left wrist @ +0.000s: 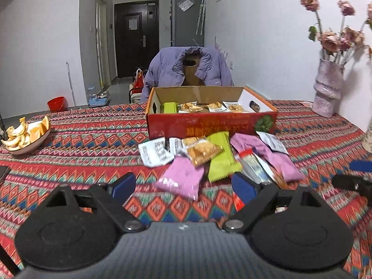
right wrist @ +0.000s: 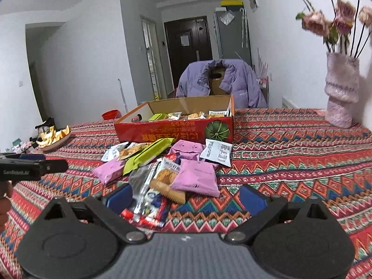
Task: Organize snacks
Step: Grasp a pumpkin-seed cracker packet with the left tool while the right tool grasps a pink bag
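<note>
The step in hand looks like the approach to a pick: both tools hang over the patterned tablecloth, short of a loose heap of snack packets in front of the red cardboard box. The left gripper has its jaws spread wide and holds nothing; a pink packet lies just ahead, between its blue pads. The right gripper is likewise released and empty, with a clear biscuit pack by its left pad and another pink packet in front

The next move probably calls for lowering onto one flat packet and closing on its edge, then carrying it over the box wall, where some snacks already lie. The packets overlap, so a neighbour such as the green packet may drag along. A bowl of peel and a vase stand well apart
</note>
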Demonstrator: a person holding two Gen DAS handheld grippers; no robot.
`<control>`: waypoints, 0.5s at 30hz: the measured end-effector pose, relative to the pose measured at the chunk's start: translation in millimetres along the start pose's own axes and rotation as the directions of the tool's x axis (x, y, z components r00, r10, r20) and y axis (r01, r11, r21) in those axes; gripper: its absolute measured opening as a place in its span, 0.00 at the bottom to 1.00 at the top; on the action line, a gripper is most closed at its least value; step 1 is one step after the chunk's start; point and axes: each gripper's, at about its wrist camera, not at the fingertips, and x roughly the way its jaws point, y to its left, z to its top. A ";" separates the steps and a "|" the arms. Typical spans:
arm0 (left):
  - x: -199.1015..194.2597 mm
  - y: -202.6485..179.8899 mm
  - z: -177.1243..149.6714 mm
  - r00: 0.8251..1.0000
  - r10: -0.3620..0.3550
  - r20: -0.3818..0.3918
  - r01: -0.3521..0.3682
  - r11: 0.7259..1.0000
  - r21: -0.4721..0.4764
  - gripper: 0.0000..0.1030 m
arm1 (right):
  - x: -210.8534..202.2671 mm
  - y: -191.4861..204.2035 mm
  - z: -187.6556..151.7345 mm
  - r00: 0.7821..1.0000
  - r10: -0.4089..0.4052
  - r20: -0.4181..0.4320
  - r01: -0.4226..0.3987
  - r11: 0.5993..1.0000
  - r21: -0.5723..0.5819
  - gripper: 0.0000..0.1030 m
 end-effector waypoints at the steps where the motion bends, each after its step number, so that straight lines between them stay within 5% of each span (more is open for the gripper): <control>1: 9.6 0.2 4.7 1.000 -0.003 -0.002 0.003 1.000 -0.007 0.88 | 9.4 -3.4 3.1 1.000 0.003 -0.007 -0.003 1.000 0.010 0.95; 15: 150.6 4.0 47.8 0.989 -0.044 -0.144 0.020 0.986 -0.163 0.88 | 115.3 -24.9 22.8 0.998 0.013 -0.066 -0.008 0.997 0.082 0.94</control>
